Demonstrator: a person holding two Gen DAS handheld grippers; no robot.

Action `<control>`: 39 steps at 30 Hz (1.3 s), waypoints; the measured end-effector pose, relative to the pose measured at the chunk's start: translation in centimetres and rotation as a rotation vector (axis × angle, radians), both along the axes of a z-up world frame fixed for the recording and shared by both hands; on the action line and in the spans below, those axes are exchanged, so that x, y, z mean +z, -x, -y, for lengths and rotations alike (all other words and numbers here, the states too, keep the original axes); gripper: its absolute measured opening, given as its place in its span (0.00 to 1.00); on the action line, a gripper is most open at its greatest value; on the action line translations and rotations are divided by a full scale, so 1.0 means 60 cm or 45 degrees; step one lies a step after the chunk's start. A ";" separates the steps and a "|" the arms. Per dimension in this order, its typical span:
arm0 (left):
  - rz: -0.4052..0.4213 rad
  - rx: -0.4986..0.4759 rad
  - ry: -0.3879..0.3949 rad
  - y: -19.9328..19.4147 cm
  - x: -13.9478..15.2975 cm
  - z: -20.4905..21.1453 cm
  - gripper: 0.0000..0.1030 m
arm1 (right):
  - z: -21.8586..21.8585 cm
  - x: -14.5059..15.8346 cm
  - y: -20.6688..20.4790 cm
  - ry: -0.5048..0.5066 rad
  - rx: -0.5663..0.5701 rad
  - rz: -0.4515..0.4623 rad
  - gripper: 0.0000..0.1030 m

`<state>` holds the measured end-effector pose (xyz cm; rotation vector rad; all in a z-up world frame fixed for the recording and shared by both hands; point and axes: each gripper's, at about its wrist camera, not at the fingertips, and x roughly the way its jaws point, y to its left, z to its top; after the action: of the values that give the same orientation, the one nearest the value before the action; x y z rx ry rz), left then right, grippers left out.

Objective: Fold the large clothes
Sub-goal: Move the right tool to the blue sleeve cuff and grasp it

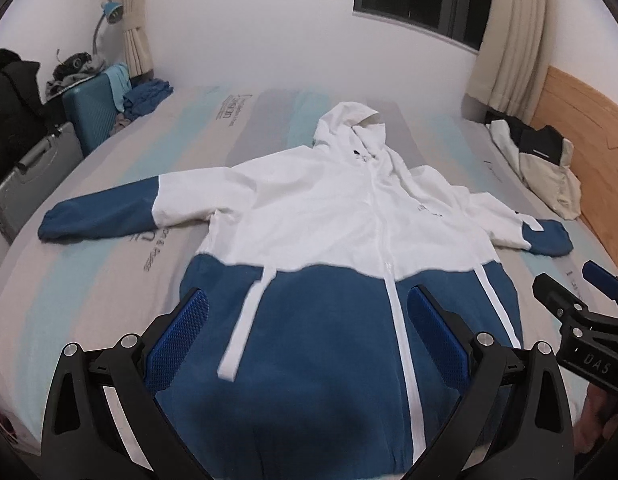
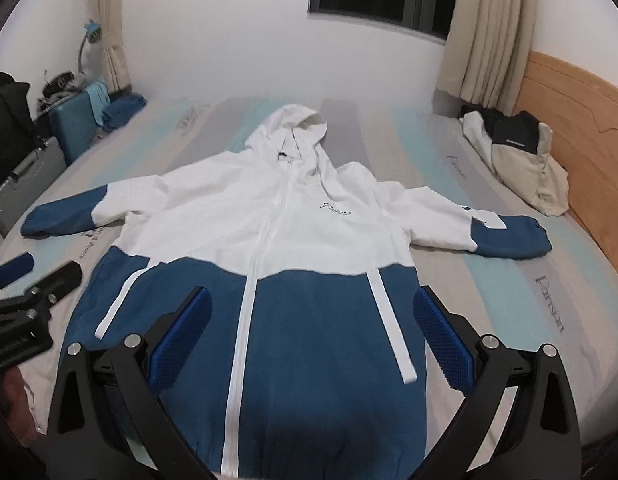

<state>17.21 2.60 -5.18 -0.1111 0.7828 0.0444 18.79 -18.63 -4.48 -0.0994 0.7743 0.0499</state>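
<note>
A white and blue zip hoodie (image 1: 329, 220) lies flat, front up, on the bed, with both sleeves spread out and the hood pointing to the far wall. It also shows in the right wrist view (image 2: 269, 232). My left gripper (image 1: 309, 308) is open and empty, above the blue lower part near the hem. My right gripper (image 2: 313, 308) is open and empty, also above the lower part. The right gripper shows at the right edge of the left wrist view (image 1: 569, 292). The left gripper shows at the left edge of the right wrist view (image 2: 33, 276).
The striped bed sheet (image 1: 109, 260) covers the bed. A beige and black jacket (image 2: 521, 160) lies by the wooden headboard (image 2: 581, 120) on the right. Suitcases (image 1: 89, 116) and piled clothes stand at the left. A window and curtains are on the far wall.
</note>
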 end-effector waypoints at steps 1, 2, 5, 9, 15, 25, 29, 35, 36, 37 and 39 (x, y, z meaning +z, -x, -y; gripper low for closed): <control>-0.036 -0.003 0.031 -0.025 0.007 -0.009 0.94 | -0.002 0.011 -0.021 0.025 -0.004 -0.024 0.93; -0.050 0.002 0.043 -0.041 0.014 -0.015 0.94 | -0.003 0.025 -0.041 0.035 -0.006 -0.041 0.93; -0.109 0.016 0.038 -0.097 0.047 -0.028 0.94 | 0.000 0.060 -0.087 0.024 -0.018 -0.103 0.93; -0.160 0.038 0.043 -0.155 0.089 -0.028 0.94 | 0.009 0.108 -0.153 0.013 0.016 -0.170 0.93; -0.182 0.039 0.044 -0.270 0.110 0.002 0.94 | 0.050 0.115 -0.271 0.035 0.049 -0.188 0.93; -0.335 0.053 -0.018 -0.443 0.020 0.064 0.94 | 0.269 -0.002 -0.463 -0.088 -0.016 -0.307 0.93; -0.375 0.039 -0.042 -0.507 -0.032 0.091 0.94 | 0.398 -0.052 -0.510 -0.099 -0.117 -0.336 0.93; -0.414 0.019 -0.074 -0.585 -0.106 0.117 0.94 | 0.605 -0.145 -0.568 -0.117 -0.303 -0.435 0.93; -0.419 0.019 -0.072 -0.596 -0.118 0.118 0.94 | 0.640 -0.159 -0.574 -0.104 -0.330 -0.440 0.93; -0.424 0.024 -0.074 -0.609 -0.135 0.117 0.94 | 0.666 -0.169 -0.575 -0.096 -0.350 -0.445 0.93; -0.448 0.025 -0.078 -0.627 -0.157 0.118 0.94 | 0.737 -0.198 -0.580 -0.083 -0.403 -0.485 0.93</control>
<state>54.83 -4.51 -14.62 -0.0530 1.1310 0.1087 53.58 -62.83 -16.36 0.0990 1.1596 -0.2122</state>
